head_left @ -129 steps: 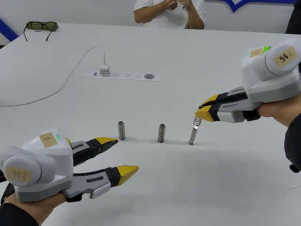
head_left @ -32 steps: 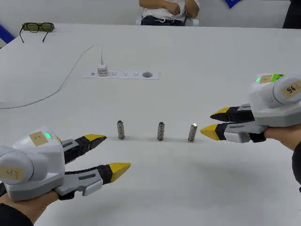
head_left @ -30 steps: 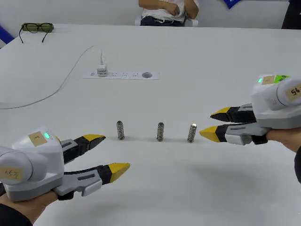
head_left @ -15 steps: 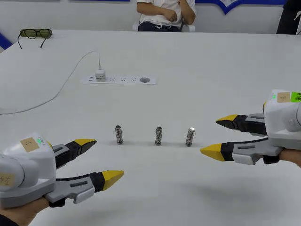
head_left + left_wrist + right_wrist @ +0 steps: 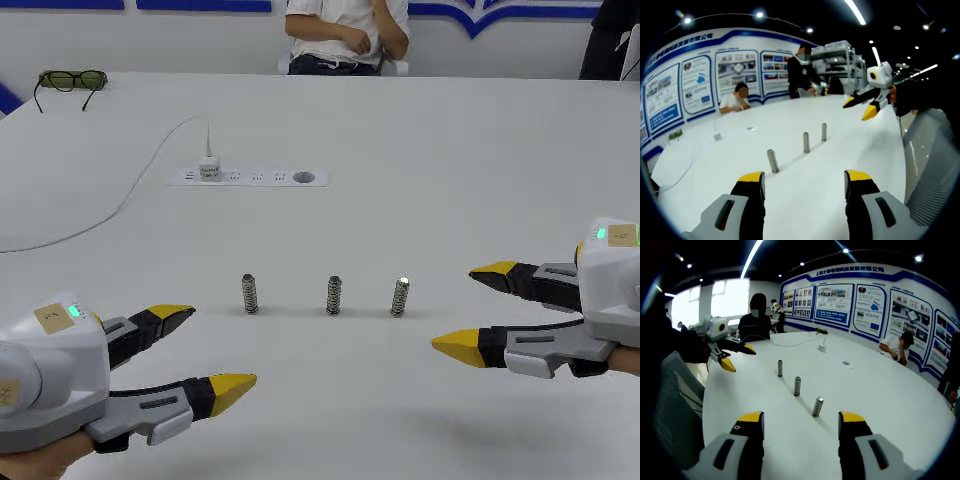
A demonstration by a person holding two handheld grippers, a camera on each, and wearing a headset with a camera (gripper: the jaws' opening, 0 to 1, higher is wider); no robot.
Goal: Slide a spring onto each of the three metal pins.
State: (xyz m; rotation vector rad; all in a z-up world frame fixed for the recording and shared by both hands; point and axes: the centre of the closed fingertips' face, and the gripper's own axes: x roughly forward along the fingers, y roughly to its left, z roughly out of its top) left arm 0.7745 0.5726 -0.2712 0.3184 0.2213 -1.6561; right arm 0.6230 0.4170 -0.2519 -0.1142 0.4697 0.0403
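Spring (image 5: 400, 299) now fully on rt-most pin (image 5: 404, 282); right gripper (image 5: 452, 307) off it, jaws apart, well to rt.

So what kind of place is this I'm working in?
Probably a meeting or exhibition room: a big white table with a power strip, blue-trimmed display boards on the wall, and a person seated at the far side.

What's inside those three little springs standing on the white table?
A shiny metal pin tip shows at the top of the right spring; its coils cover the rest. In the middle spring and left spring, the coils hide whatever is inside.
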